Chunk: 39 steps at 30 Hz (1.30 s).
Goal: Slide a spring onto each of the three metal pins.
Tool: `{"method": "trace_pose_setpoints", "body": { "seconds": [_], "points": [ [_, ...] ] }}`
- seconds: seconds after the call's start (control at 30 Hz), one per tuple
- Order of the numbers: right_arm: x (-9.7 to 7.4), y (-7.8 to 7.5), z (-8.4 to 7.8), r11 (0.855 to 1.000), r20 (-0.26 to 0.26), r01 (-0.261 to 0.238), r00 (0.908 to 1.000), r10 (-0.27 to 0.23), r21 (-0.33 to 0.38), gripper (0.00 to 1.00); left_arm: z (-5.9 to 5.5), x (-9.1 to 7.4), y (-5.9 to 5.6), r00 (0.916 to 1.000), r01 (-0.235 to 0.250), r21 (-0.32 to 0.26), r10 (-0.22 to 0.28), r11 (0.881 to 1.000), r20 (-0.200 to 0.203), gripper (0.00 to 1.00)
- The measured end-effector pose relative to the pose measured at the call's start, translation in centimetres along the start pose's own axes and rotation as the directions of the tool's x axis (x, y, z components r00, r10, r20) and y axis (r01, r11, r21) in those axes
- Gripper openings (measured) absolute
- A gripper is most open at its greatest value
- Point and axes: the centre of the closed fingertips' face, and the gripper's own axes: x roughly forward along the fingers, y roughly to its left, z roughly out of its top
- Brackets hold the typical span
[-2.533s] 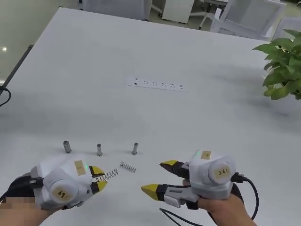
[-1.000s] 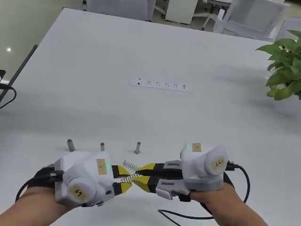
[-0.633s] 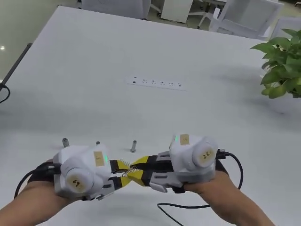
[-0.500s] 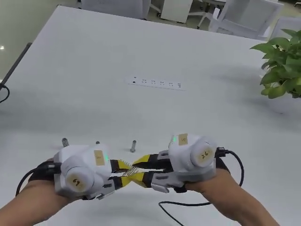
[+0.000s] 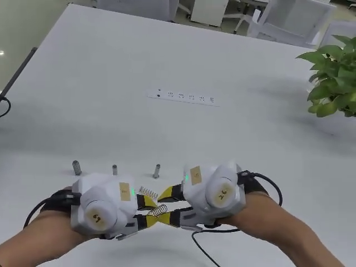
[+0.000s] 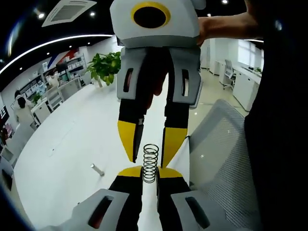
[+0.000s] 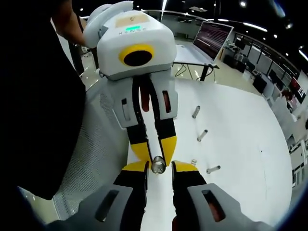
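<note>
1 spring (image 6: 150, 161) is held up off the surface (image 5: 167, 55), above its near edge. The left gripper (image 6: 150, 174) has its jaws pressed onto one end of it. The right gripper (image 7: 159, 167) faces it nose to nose. Its jaws are spread to either side of the spring's free end, with a gap on both sides.

A 2nd spring (image 5: 148, 193) lies loose on the surface just beside the grippers. 3 pins stand in a row along the near edge. The pin nearest the left edge (image 5: 76, 167) already wears a spring, while the middle pin (image 5: 114, 169) and the pin nearest the grippers (image 5: 157, 171) are bare.

This looks to me like a handover. If the left jaws release before the right ones bite, the spring may drop and roll. An off-centre or hard squeeze could pop it out sideways or buckle its coils.
</note>
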Motion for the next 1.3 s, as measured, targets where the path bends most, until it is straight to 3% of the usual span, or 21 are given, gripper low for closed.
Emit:
{"method": "trace_pose_setpoints", "body": {
  "seconds": [0.27, 0.37, 0.57, 0.77, 1.0, 1.17, 1.3],
  "points": [
    [0.2, 0.6, -0.3, 0.997, -0.031, -0.039, 0.9988, 0.037, -0.063, 0.14, -0.3, 0.1, -0.6, 0.9994, 0.029, 0.039, -0.028, 0.999, -0.022, 0.02],
    [0.2, 0.9, -0.5, 0.995, -0.042, -0.057, 0.9977, 0.054, -0.084, 0.09, -0.2, 0.1, -0.6, 0.9993, 0.030, 0.040, -0.029, 0.999, -0.021, 0.02],
    [0.2, 1.3, -0.7, 0.992, -0.050, -0.076, 0.9962, 0.071, -0.098, 0.08, -0.4, 0.2, -1.2, 0.9986, 0.051, 0.036, -0.051, 0.998, -0.016, 0.03],
    [0.1, 1.1, -0.6, 0.996, -0.023, -0.060, 0.9980, 0.058, -0.069, 0.08, -0.6, -0.2, -0.9, 0.9993, 0.034, -0.049, -0.033, 0.998, 0.020, 0.04],
    [-0.4, 0.6, -1.4, 0.998, -0.024, -0.043, 0.9988, 0.042, -0.042, 0.08, -2.0, -1.0, -0.4, 0.9999, -0.002, -0.105, 0.004, 0.994, 0.014, 0.07],
    [-0.7, -0.2, -2.3, 1.000, -0.032, -0.010, 0.9994, 0.009, -0.016, 0.08, -2.7, -2.1, 0.7, 0.9969, -0.061, -0.205, 0.070, 0.977, 0.037, 0.12],
    [-0.8, -0.5, -2.7, 1.000, -0.033, 0.000, 0.9994, 0.000, -0.002, 0.08, -3.3, -2.8, 1.1, 0.9950, -0.082, -0.239, 0.093, 0.968, 0.036, 0.13]
  ]
}}
